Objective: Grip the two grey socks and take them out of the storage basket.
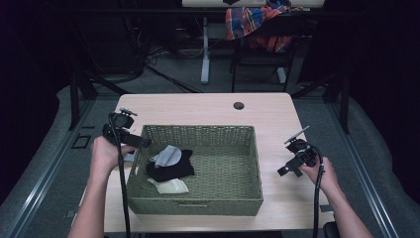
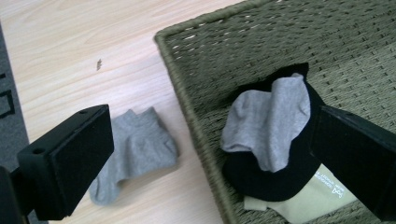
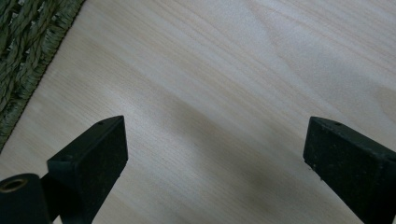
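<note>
my left gripper (image 2: 205, 163) hangs wide open, holding nothing, above the basket (image 2: 187, 98) rim. one grey sock (image 2: 268, 116) lies on the black sock (image 2: 271, 175) inside; another grey sock (image 2: 135, 149) lies on the table (image 2: 70, 42) just outside. my right gripper (image 3: 215, 172) is open, empty, over bare table.

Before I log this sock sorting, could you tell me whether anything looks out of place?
Yes: one grey sock lies on the table just outside the basket, while the other socks are piled inside at its left end.
</note>
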### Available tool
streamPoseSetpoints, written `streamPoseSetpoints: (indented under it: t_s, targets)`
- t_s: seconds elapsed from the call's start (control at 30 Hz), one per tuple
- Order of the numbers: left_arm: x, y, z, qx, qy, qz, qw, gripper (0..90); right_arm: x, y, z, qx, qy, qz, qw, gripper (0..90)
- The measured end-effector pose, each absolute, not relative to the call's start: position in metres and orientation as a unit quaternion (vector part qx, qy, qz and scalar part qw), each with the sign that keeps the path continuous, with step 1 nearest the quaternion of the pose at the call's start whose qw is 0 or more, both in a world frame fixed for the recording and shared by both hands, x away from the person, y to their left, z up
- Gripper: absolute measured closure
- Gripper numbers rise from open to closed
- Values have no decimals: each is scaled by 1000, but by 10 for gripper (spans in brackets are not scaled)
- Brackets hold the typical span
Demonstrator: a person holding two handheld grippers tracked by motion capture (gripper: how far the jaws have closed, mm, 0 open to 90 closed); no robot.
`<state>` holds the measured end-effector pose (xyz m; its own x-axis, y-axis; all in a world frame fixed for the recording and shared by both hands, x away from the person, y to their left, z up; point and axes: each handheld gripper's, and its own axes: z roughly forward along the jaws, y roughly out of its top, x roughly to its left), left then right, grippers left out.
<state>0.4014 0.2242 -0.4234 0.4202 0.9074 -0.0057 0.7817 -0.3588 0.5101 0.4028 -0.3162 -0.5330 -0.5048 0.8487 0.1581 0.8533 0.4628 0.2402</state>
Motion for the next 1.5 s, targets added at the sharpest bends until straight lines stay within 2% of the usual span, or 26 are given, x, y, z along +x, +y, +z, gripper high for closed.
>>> streamPoseSetpoints:
  t_s: [0.6, 0.77, 0.83, 0.9, 0.93, 1.1, 1.23, 1.33, 1.43, 1.5]
  targets:
    - [407, 186, -440, 842, 483, 120, 207, 7, 405, -317, -531, -485, -865, -125, 10, 61]
    - [411, 176, -450, 853, 472, 108, 194, 157, 403, -317, -531, -488, -863, -132, 11, 61]
    - [413, 173, -454, 856, 472, 103, 184, 176, 402, -316, -532, -498, -855, -144, 4, 61]
    - [415, 171, -459, 859, 470, 94, 180, 254, 402, -316, -532, -498, -855, -143, 6, 60]
    - [416, 170, -462, 861, 470, 89, 175, 255, 402, -316, -532, -496, -857, -141, 8, 61]
    - [419, 164, -473, 867, 466, 72, 158, 405, 402, -315, -532, -496, -857, -141, -1, 60]
    - [423, 160, -483, 873, 465, 63, 134, 487, 403, -316, -532, -490, -861, -132, 10, 61]
    - [424, 158, -489, 878, 458, 55, 129, 619, 403, -316, -531, -489, -862, -129, 7, 61]
    - [420, 156, -489, 880, 451, 64, 134, 788, 400, -315, -531, -497, -856, -143, 3, 61]
    - [419, 157, -486, 880, 449, 69, 139, 843, 400, -315, -531, -498, -855, -145, 3, 61]
